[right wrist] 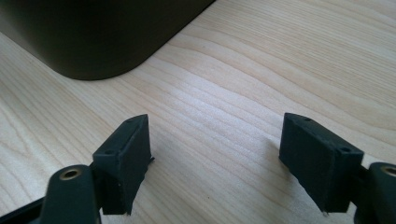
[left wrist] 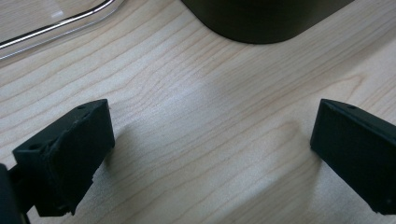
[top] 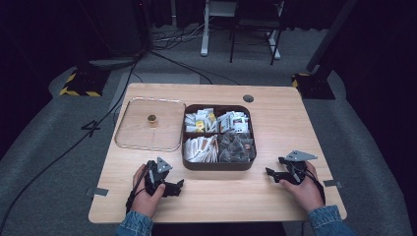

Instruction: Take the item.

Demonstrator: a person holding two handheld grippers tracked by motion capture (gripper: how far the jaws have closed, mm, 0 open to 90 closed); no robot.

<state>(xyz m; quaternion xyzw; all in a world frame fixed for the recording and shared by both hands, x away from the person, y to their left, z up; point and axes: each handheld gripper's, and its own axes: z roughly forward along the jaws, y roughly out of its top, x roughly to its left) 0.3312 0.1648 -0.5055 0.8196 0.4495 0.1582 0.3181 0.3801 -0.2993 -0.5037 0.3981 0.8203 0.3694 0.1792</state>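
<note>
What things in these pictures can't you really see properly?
- The packets in the dark box: too small in the high view to read or name.
- The knob on the clear lid: too small in the high view to tell what it is made of.
- The box's inside: cut off by the top edge in both gripper views; just its dark wall shows.
- The person's arms: cut off by the high view's bottom edge.

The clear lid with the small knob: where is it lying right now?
In the high view, the clear lid lies flat on the table, left of and right beside the dark compartment box, beyond the left claw.
</note>
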